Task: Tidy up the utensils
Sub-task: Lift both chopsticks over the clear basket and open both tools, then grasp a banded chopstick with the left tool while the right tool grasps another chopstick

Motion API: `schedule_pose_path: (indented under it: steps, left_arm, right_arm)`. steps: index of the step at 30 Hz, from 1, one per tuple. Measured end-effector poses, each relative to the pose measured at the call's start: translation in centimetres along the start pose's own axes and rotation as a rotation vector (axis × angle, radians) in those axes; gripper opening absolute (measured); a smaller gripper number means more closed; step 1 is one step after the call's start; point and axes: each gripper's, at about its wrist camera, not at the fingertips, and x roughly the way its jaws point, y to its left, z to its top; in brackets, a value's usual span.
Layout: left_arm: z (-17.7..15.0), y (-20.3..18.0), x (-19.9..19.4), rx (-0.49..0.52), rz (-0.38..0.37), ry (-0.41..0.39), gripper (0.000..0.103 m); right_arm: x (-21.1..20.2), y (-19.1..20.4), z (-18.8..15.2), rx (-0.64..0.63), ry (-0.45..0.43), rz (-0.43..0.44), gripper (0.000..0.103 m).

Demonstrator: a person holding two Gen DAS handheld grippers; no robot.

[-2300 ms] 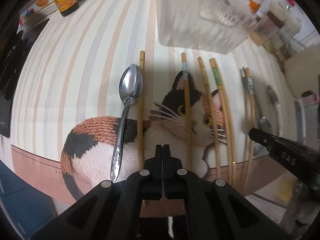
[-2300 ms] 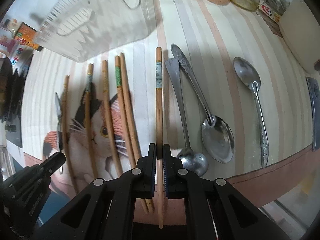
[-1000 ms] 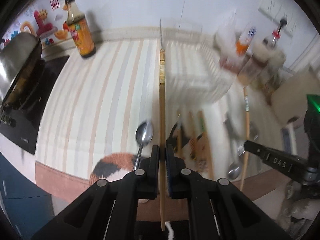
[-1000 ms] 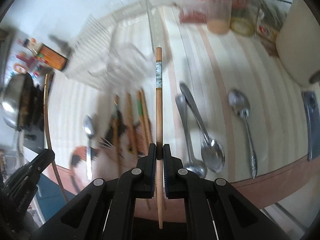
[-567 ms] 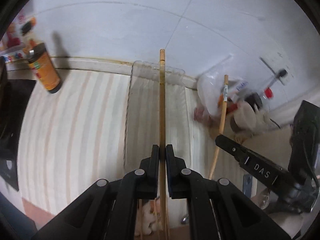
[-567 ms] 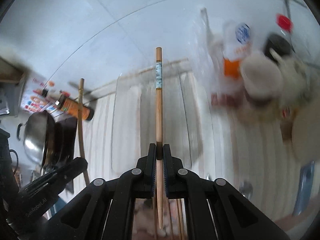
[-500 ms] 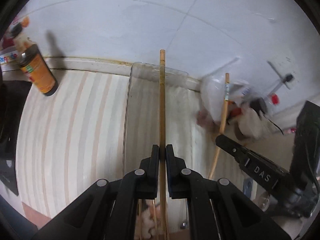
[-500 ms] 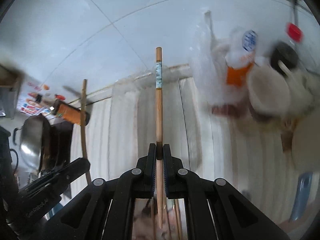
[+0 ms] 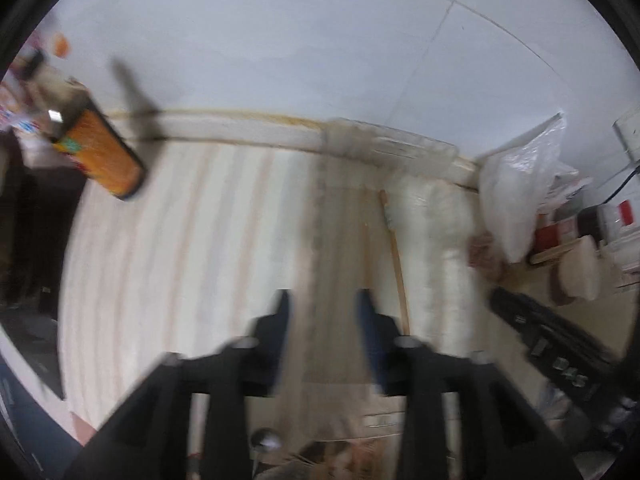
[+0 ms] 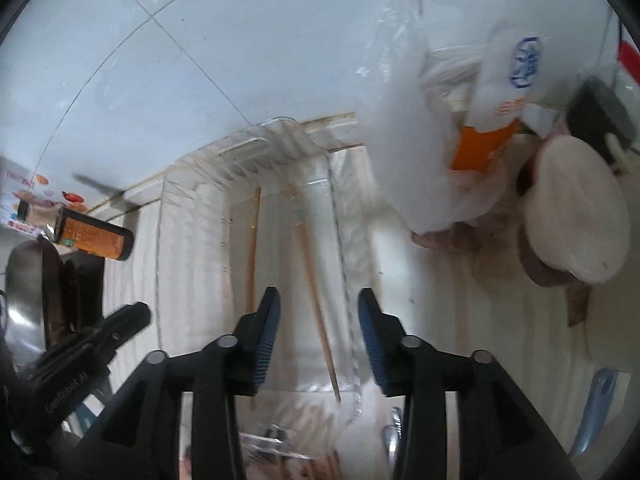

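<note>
A clear plastic bin point(image 10: 192, 216) stands on the striped counter against the wall; it also shows in the left wrist view point(image 9: 400, 148). Two wooden chopsticks lie inside it: one on the left point(image 10: 251, 256) and one on the right point(image 10: 314, 304). The left wrist view, blurred, shows a chopstick point(image 9: 394, 252) in the bin. My left gripper point(image 9: 323, 308) is open and empty above the bin. My right gripper point(image 10: 318, 308) is open and empty above the bin. The left gripper point(image 10: 96, 336) also shows at the right wrist view's lower left.
An orange-labelled sauce bottle point(image 9: 100, 152) stands at the left by the wall, also visible in the right wrist view point(image 10: 86, 236). A white plastic bag point(image 10: 416, 152), jars and a round lid point(image 10: 576, 208) crowd the right. Spoons and chopsticks on the cat mat lie below point(image 9: 320, 456).
Both grippers were shut on a chopstick each and held them over the bin. Both have opened, and the two chopsticks now lie in the bin.
</note>
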Motion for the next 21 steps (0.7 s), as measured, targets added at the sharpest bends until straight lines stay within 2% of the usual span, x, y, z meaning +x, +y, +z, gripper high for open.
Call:
schedule_pose_path:
  steps: [1, 2, 4, 6, 7, 10, 15, 18, 20, 21]
  left_arm:
    - [-0.5, 0.2, -0.4, 0.005, 0.034, -0.033, 0.064]
    - [-1.2, 0.4, -0.9, 0.008, 0.066, -0.068, 0.071]
    - [-2.2, 0.8, -1.7, 0.006, 0.103, -0.119, 0.091]
    - [-3.6, 1.2, -2.4, 0.003, 0.109, -0.154, 0.103]
    - [-4.2, 1.3, -2.7, 0.004, 0.105, -0.162, 0.103]
    - [-5.9, 1.6, -3.1, 0.018, 0.126, -0.167, 0.103]
    - [-9.4, 1.9, -2.7, 0.029, 0.133, -0.131, 0.103]
    - [-12.7, 1.9, -1.2, 0.052, 0.122, -0.053, 0.103]
    - [-15.2, 1.9, 0.5, 0.054, 0.112, 0.014, 0.103]
    - [-16.2, 1.7, 1.2, 0.053, 0.097, 0.044, 0.102]
  right_arm:
    - [-0.4, -0.2, -0.7, -0.010, -0.019, -0.021, 0.061]
    - [-0.8, -0.4, -1.3, -0.016, -0.033, -0.036, 0.064]
    - [-1.7, -0.9, -2.6, -0.020, -0.071, -0.057, 0.078]
    - [-2.5, -1.1, -3.8, -0.024, -0.098, -0.087, 0.089]
    - [-2.9, -1.2, -4.6, -0.029, -0.108, -0.096, 0.094]
    - [-3.7, -1.8, -6.8, -0.032, -0.120, -0.111, 0.098]
    - [-3.3, -2.8, -10.5, -0.036, -0.069, -0.088, 0.098]
    - [-2.3, -3.6, -13.2, -0.030, -0.019, -0.072, 0.097]
    - [-1.4, -4.3, -15.0, -0.013, 0.016, -0.056, 0.079]
    - [-0.8, -4.7, -15.7, 0.000, 0.040, -0.041, 0.058]
